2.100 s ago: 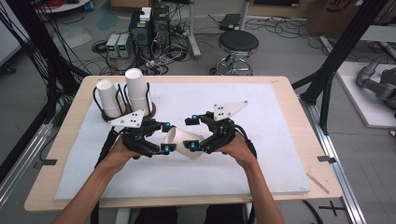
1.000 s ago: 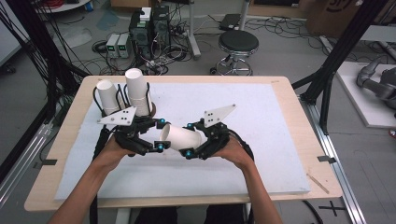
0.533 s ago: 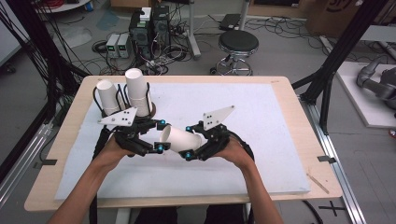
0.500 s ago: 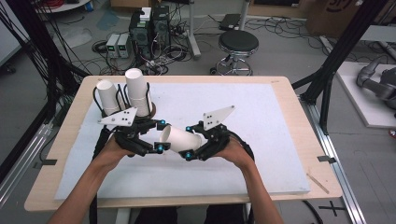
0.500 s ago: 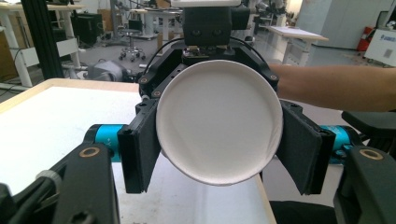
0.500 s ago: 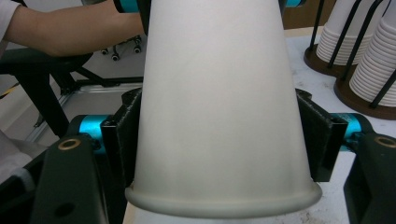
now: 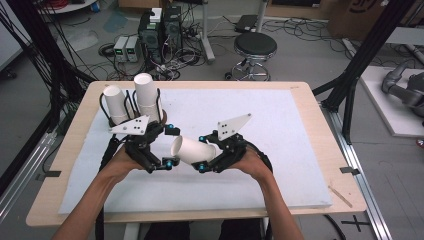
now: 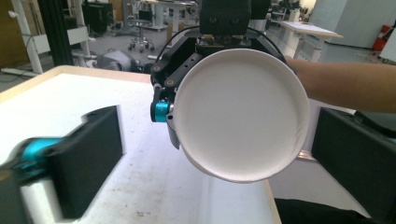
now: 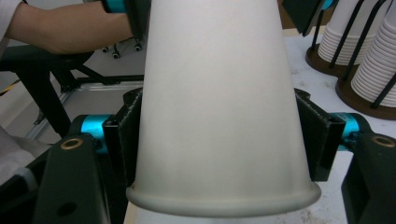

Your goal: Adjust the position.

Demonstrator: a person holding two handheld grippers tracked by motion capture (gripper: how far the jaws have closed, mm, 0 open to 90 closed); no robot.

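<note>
Item: one white paper cup (image 7: pixel 194 150), lying level in the air just above the surface (image 7: pixel 300 135), between my two hands. My right tongs (image 7: pixel 207 162) are clamped on its sides near the rim; in the right gripper view the pads (image 9: pixel 122 135) press the cup wall on both flanks. My left tongs (image 7: pixel 169 147) have just been opening and now stand apart, the cup's base end between them but untouched; in the left gripper view the round base (image 8: pixel 240 114) faces me with a black jaw well clear on each side. Step in hand, as I judge it: a handover from left to right, at the point of release. Next move calls for drawing the left tongs back off the base without knocking it, the right grip kept light enough not to crush the thin wall. Also present: two stacks of cups (image 7: pixel 134 102) in a wire holder (image 7: pixel 161 116) at the far left of the surface, just behind my left hand and the nearest thing to bump; a white mat (image 7: pixel 280 175); a stool (image 7: pixel 255 47) and computer boxes (image 7: pixel 157 27) on the floor beyond.
</note>
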